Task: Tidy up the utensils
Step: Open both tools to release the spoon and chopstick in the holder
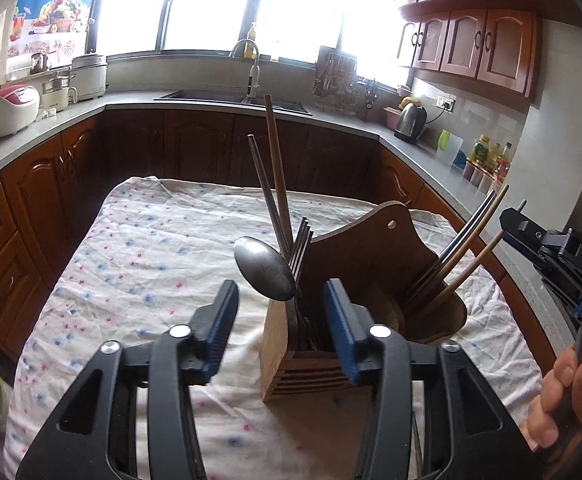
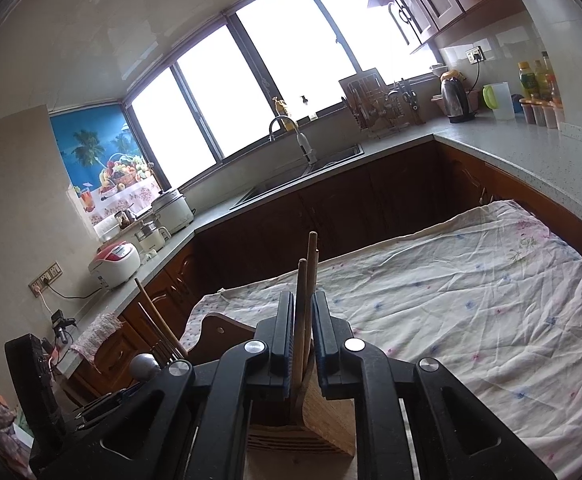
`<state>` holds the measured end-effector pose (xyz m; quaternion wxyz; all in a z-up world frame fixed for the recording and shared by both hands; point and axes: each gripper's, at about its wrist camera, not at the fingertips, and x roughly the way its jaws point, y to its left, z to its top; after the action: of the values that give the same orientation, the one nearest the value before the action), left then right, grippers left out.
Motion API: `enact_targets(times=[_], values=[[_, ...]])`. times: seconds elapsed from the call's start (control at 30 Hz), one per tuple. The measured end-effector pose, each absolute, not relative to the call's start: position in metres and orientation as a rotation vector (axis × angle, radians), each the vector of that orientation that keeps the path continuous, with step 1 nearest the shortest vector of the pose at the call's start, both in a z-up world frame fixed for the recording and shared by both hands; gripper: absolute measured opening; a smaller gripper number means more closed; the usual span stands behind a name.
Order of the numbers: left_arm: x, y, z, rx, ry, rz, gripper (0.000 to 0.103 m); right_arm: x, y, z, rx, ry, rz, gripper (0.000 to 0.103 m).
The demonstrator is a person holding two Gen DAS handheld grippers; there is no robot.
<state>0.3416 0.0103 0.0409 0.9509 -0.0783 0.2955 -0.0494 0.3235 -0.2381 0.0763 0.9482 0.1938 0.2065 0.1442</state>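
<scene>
In the wooden holder [image 1: 279,344] on the tabletop [image 1: 131,264], our spoon [image 1: 265,268] stands bowl-up toward 11 o'clock, between released left fingers [image 1: 221,320]. Right fingers [image 2: 281,332] straddle upright chopsticks [image 2: 305,300], ungripped.

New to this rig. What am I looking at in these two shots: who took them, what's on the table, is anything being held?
There is no robot here. A person holds a two-finger clamp in each hand, with a fisheye camera on each looking along its fingers.

The left camera shows the left gripper open in front of a wooden utensil holder on a table under a flowered cloth. In the holder stand a spoon, a fork and chopsticks. At the right edge are the other clamp and the person's hand.

The right camera shows the right gripper around two wooden chopsticks, jaws slightly apart, so nothing looks firmly held.
</scene>
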Motion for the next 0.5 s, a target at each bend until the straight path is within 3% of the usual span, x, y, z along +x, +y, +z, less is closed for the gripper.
enact_targets(times=[0.1,0.23,0.3,0.4,0.5], values=[[0.339,0.013,0.040,-0.168,0.607,-0.097,0.056,0.321,-0.243,0.077,0.417,0.410,0.296,0.047],[0.334,0.017,0.039,-0.166,0.608,-0.080,0.072,0.316,-0.247,0.079,0.441,0.408,0.303,0.062],[0.330,0.019,0.040,-0.170,0.602,-0.075,0.078,0.313,-0.246,0.080,0.444,0.405,0.310,0.081],[0.327,0.021,0.041,-0.165,0.602,-0.055,0.090,0.307,-0.246,0.082,0.447,0.389,0.319,0.095],[0.324,0.025,0.042,-0.168,0.604,-0.047,0.091,0.302,-0.246,0.083,0.455,0.387,0.328,0.098]])
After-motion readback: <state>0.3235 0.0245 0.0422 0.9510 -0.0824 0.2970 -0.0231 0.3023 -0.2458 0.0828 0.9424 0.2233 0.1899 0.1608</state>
